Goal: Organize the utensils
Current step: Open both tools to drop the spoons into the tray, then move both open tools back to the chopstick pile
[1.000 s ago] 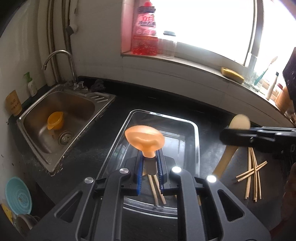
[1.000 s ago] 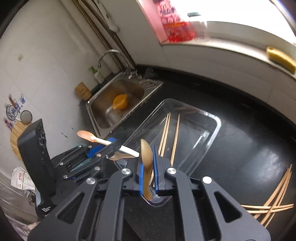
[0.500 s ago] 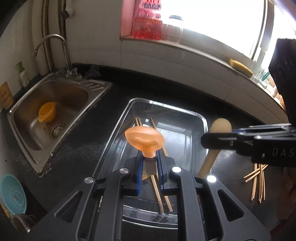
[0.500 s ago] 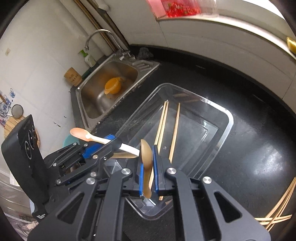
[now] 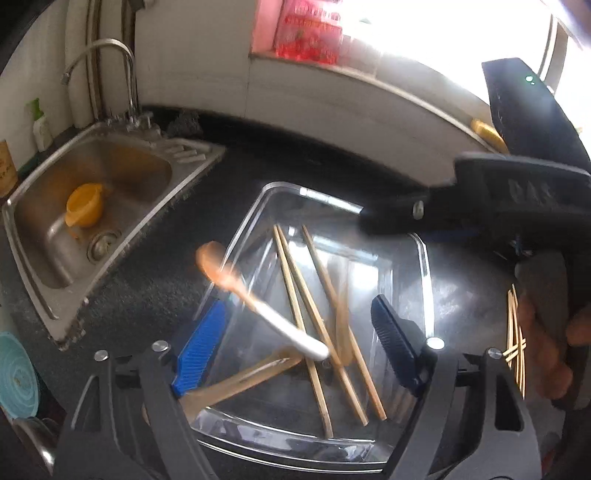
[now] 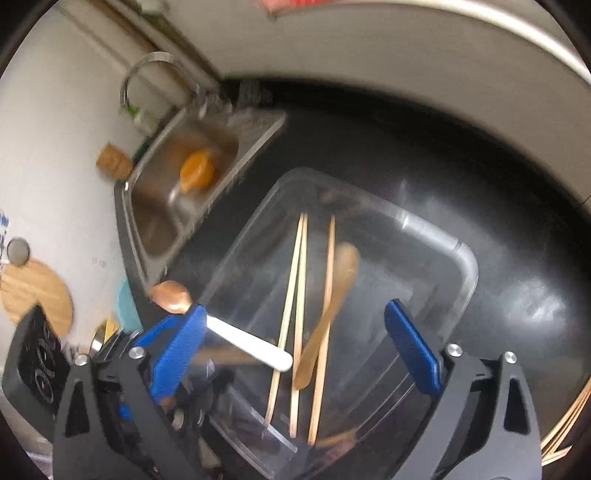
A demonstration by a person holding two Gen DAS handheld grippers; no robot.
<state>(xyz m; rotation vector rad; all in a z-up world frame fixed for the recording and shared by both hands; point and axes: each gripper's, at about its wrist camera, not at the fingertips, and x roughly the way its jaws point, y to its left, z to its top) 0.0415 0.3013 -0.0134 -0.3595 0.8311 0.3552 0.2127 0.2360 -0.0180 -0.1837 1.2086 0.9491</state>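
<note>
Tongs, left: left tongs (image 5: pixel 301 341) are opening, blue pads wide apart, nothing pressed between them; they hang over the near end of the clear bin (image 5: pixel 423 258).
Tongs, right: right tongs (image 6: pixel 295 350) are opening too, pads well apart and gripping nothing, over the same bin.
Spoons: the orange spoon with the white handle (image 5: pixel 258 301) is blurred, tilted across the bin's left wall, bowl outside, handle end inside; the tan spoon (image 6: pixel 327 312) is blurred over the chopsticks between the right pads.
Bin: three chopsticks (image 5: pixel 314 314) lie lengthwise on its floor, and a flat wooden piece (image 5: pixel 243 380) slants across the near corner.
Surface: black, glossy, speckled surface (image 5: pixel 155 288); loose chopsticks (image 5: pixel 515 332) lie right of the bin, apart from it.
Hand: a person's hand (image 5: pixel 546 325) grips the right tool's handle.
Sink: steel sink (image 5: pixel 147 206) left of the bin, a yellow cup (image 5: pixel 85 205) in the basin, curved faucet (image 5: pixel 99 51) behind.
Room: white tiled wall, bright window sill with a red-and-pink bottle (image 5: pixel 306 29) and a yellow sponge (image 5: pixel 487 133).
</note>
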